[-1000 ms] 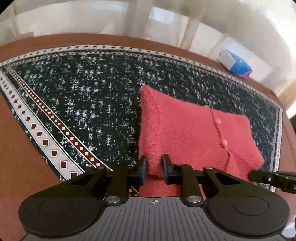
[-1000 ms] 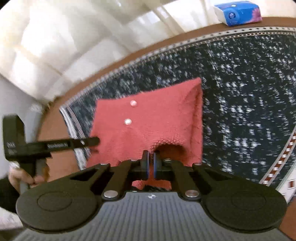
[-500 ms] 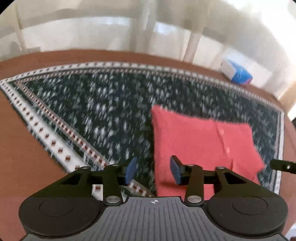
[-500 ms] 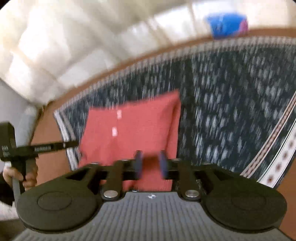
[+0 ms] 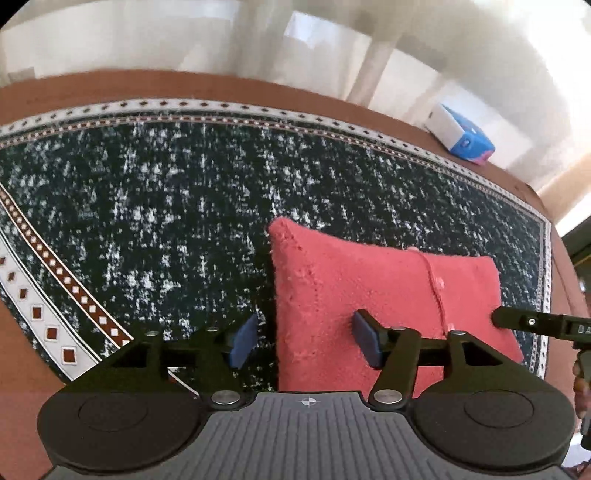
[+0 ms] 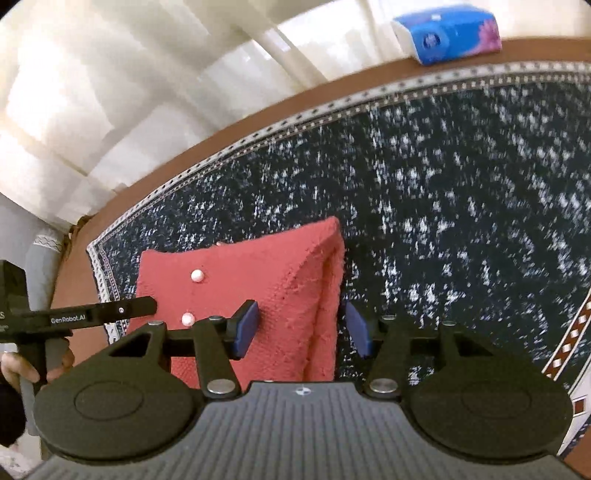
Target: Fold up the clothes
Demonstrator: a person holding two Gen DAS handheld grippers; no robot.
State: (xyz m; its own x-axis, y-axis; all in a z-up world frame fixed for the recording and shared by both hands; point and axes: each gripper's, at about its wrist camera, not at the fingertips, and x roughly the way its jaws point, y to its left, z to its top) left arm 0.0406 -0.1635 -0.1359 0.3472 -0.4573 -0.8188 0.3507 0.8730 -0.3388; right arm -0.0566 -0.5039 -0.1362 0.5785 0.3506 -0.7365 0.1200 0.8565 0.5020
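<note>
A red knitted garment (image 5: 373, 295) with small pink buttons lies folded into a rectangle on a dark speckled cloth (image 5: 177, 206). It also shows in the right wrist view (image 6: 266, 288). My left gripper (image 5: 304, 341) is open and empty above the garment's near left edge. My right gripper (image 6: 301, 326) is open and empty above the garment's near right edge. The other gripper's finger shows in each view, at the right (image 5: 532, 323) and at the left (image 6: 103, 312).
The cloth has a white patterned border (image 5: 55, 325) and covers a brown wooden table (image 5: 22, 373). A blue and white tissue pack (image 5: 460, 138) lies at the table's far edge, also in the right wrist view (image 6: 448, 33). White curtains hang behind.
Both grippers were shut on the garment's near edge a second ago. Both have let go, opened wide and drawn back a little. The garment now lies flat.
</note>
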